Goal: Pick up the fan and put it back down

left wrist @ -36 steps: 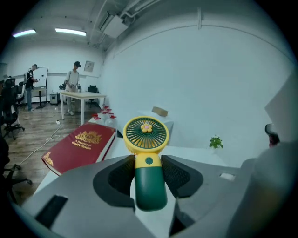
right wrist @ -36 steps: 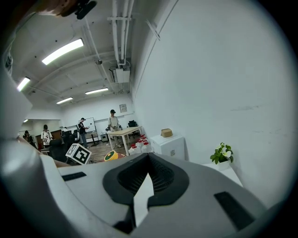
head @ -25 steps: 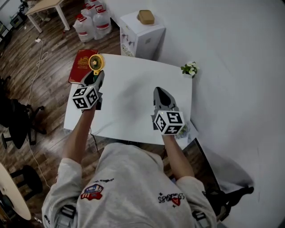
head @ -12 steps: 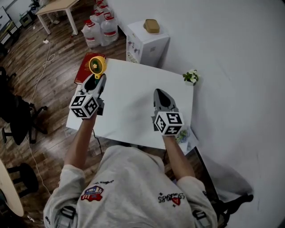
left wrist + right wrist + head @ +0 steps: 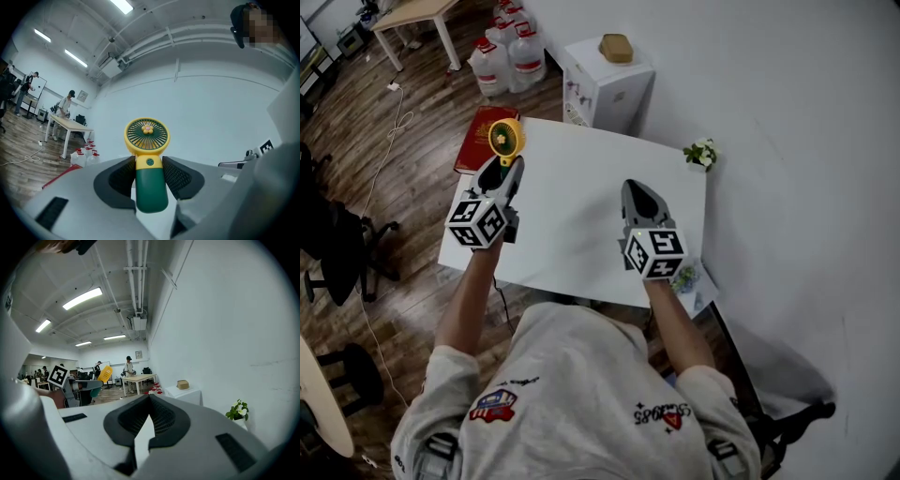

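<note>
— Left gripper view first: what does the fan (image 5: 149, 161) look like?

— Small handheld fan. It has a round yellow head with a dark green grille, a little flower at the hub, and a dark green handle with a yellow collar.

— Which way does it point?

— Its long axis stands upright, head on top and handle down, with the grille facing back along the left gripper (image 5: 150, 174). The fingers (image 5: 123, 177) are partly closed on the top of the handle, one pad on each side, and its rounded bottom end hangs free below them.

— Where is it?

— In the head view it is held over the far left corner of the desk (image 5: 581, 220), by the red book (image 5: 472, 142).

— And the right gripper (image 5: 149, 401)?

— Its fingers are together with nothing between them, over the right half of the desk, well apart from the fan.
</note>
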Demonstrator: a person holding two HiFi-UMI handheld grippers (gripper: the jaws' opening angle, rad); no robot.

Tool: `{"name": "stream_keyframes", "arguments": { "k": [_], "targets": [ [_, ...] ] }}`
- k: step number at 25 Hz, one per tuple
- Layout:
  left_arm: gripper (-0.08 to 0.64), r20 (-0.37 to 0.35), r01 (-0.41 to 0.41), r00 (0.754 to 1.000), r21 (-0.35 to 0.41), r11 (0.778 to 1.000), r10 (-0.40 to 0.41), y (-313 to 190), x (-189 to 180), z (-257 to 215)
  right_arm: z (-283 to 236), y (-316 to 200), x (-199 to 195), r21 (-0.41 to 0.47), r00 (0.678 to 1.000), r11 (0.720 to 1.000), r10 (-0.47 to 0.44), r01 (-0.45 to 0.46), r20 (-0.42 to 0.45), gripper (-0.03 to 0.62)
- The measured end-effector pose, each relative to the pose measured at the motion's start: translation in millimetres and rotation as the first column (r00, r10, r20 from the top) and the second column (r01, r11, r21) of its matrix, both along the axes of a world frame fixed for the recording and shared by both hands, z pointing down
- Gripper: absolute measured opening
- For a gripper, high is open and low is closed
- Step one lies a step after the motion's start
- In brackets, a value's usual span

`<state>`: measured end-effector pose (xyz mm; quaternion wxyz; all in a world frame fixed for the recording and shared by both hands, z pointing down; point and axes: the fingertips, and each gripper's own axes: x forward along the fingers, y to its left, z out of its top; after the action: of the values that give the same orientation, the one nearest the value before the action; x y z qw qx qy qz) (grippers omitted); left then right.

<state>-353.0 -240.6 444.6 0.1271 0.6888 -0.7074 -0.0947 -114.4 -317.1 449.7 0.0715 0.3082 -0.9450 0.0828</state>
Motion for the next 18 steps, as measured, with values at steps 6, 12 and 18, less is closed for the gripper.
{"name": "stream_keyframes", "arguments": {
  "k": [6, 12, 18],
  "targets": [
    [0.173, -0.001, -0.058, 0.998, -0.034, 0.998, 0.058, -15, 15, 14, 7, -4, 8, -0.007, 1.000, 1.000, 0.023, -0.023, -0.010, -0.008],
    [0.173, -0.018, -0.149, 0.989, -0.066, 0.987, 0.148, -37, 46, 30, 11, -10, 31, -0.021, 0.997, 0.997, 0.080, -0.081, -0.016, -0.008],
    [0.173, 0.006, -0.247, 0.969, -0.093, 0.965, 0.248, -67, 84, 43, 18, -22, 64, -0.032, 0.988, 0.988, 0.153, -0.154, -0.023, -0.008]
  ]
}}
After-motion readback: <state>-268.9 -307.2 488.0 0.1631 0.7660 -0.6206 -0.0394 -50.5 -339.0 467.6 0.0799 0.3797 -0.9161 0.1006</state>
